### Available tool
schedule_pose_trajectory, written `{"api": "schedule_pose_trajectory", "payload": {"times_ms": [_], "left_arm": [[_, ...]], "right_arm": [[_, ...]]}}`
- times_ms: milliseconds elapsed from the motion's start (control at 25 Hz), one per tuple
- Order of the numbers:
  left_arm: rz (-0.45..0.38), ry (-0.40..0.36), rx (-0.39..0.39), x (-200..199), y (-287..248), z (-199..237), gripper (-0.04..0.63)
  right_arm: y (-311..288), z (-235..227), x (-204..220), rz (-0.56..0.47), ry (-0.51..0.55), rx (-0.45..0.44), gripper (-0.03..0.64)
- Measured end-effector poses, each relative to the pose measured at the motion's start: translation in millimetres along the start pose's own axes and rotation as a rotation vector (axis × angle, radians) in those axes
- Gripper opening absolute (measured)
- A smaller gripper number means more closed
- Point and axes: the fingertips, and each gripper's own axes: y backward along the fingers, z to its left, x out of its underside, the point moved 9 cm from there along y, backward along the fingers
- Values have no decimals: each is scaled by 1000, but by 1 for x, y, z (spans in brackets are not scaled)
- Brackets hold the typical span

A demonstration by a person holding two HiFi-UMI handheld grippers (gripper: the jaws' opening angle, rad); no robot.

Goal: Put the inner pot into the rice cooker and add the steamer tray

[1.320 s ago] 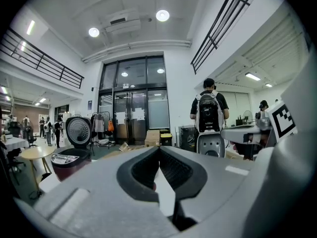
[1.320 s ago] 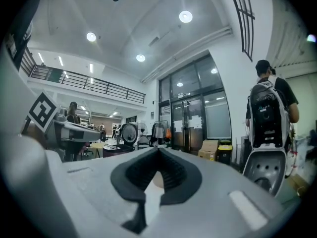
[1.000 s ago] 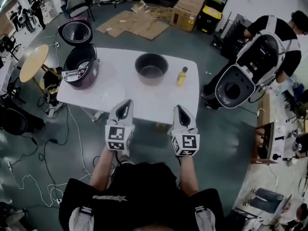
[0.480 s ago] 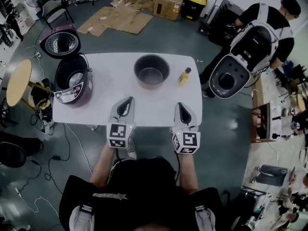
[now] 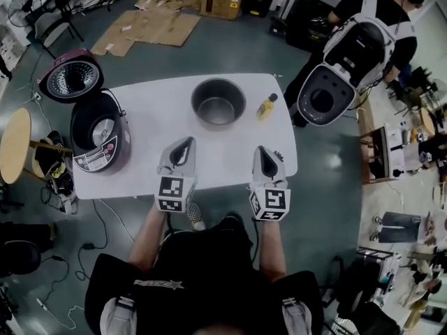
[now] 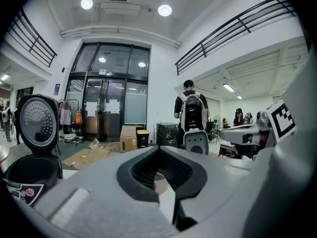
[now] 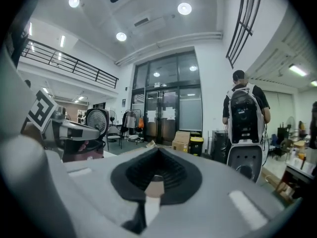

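Note:
A dark metal inner pot [image 5: 218, 103] stands empty at the far middle of the white table [image 5: 154, 117]. The maroon rice cooker [image 5: 98, 135] sits at the table's left end with its lid [image 5: 66, 81] swung up; in the left gripper view the cooker [image 6: 27, 175] shows at the lower left. My left gripper [image 5: 186, 142] and right gripper [image 5: 263, 151] hover side by side over the table's near edge, short of the pot. Both are shut with nothing held. In each gripper view the jaws meet at the tip, left gripper [image 6: 158, 148] and right gripper [image 7: 157, 150].
A small yellow bottle [image 5: 265, 106] stands right of the pot. A person with a white backpack device [image 5: 349, 54] stands beyond the table's right corner. A round wooden stool [image 5: 14, 145] and cables lie left of the table, cardboard [image 5: 143, 26] on the floor behind.
Both grippers have come forward together from the table's near edge to over its surface, staying shut. The table, pot and cooker now sit closer and more centred in the head view.

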Motion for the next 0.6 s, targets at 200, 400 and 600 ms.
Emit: {"api": "schedule_pose_trajectory", "payload": {"times_ms": [200,400,600], "left_arm": [[10,8,27,6,-17,9,11],[46,13,34,17,-44,17,11],[107,24,24,30,-74,23,11]], "right_arm": [[-14,1,7,28,2,18,3],[-41,-9,15,50,-6,22,3],[-74,-25,26,83,-25,4,3]]}}
